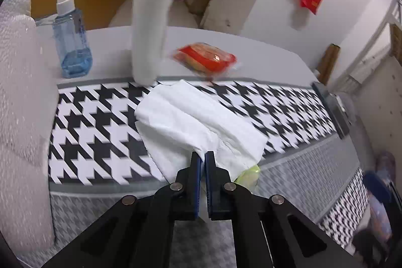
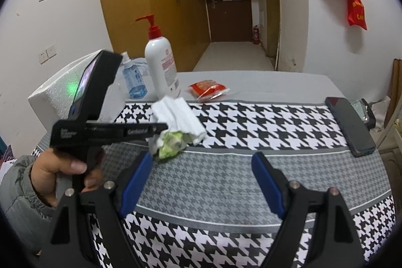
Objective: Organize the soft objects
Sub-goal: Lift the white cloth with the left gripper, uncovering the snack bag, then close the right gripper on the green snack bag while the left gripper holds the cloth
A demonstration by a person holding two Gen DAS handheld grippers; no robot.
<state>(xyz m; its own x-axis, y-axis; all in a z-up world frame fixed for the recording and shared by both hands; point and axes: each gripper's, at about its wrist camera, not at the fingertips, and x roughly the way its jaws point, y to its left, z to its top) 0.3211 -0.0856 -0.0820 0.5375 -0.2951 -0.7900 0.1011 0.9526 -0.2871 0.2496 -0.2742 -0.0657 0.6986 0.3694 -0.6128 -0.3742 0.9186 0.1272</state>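
Grey worktop [image 2: 251, 81] covered in front by a houndstooth cloth [image 2: 263, 122] – black-white band, then a fine grey band. On the cloth: white tissues [image 2: 178, 114] over a green packet [image 2: 170, 142], dark phone [image 2: 349, 126] near the right edge. On bare worktop behind – white pump bottle [image 2: 160, 64], blue spray bottle [image 2: 133, 79], red snack packet [image 2: 208, 89], white foam box [image 2: 57, 97] at left.

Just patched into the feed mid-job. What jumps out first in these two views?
The bold black-and-white houndstooth tablecloth dominates. On it lies a stack of white paper tissues, with the left gripper shut on its near edge beside a crumpled green wrapper. Behind stand a tall white pump bottle with a red top and a blue spray bottle; the right gripper hangs open.
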